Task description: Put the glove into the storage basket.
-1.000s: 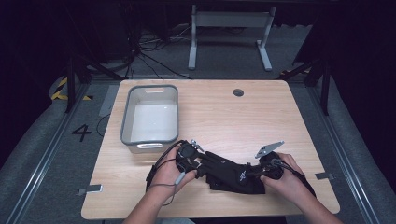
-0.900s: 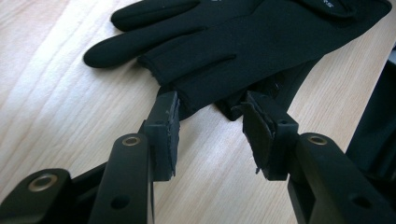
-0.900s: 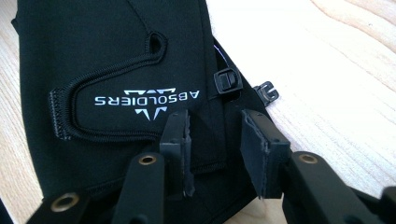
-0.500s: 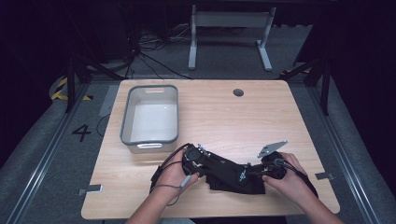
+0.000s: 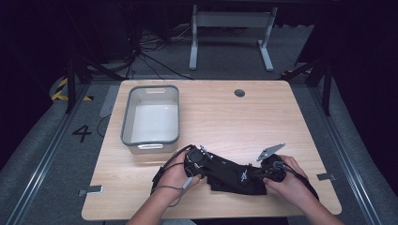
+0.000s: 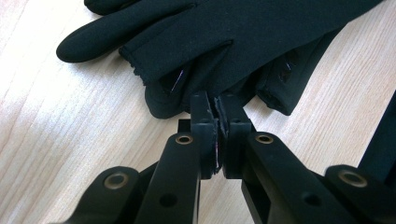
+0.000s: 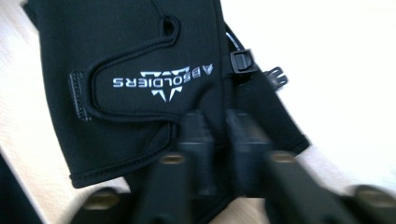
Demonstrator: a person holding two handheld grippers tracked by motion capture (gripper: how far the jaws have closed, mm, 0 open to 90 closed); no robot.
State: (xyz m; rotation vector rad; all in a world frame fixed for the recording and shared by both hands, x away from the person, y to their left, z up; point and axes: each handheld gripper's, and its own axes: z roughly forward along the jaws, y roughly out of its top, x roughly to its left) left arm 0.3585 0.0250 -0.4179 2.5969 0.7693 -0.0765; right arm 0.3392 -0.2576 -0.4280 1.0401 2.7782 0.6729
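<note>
Here, the left gripper [image 6: 216, 105] is clamped on a fold of black fabric at the edge of the gloves [image 6: 243, 42], its jaws pressed together with only cloth between them. The right gripper [image 7: 217, 123], blurred in its own view, has just been closing, and its 2 jaws sit on the cuff end beside the printed strap; the blur leaves it unclear whether the pads actually pinch the cloth. Seen from above, the left gripper [image 5: 196, 159] and right gripper [image 5: 271, 169] hold opposite ends of the gloves [image 5: 232, 176], which lie stretched between them on the table [image 5: 225, 117] near its front edge. The grey bin [image 5: 151, 118] stands just behind the left hand, apart from the gloves.

The step looks like taking hold at both ends before a lift. Done well, it would mean confirming the right jaws have caught both layers at the cuff, then raising the 2 hands together and level, keeping the cloth lightly taut so neither glove slips free from the thin pinch on the left.
</note>
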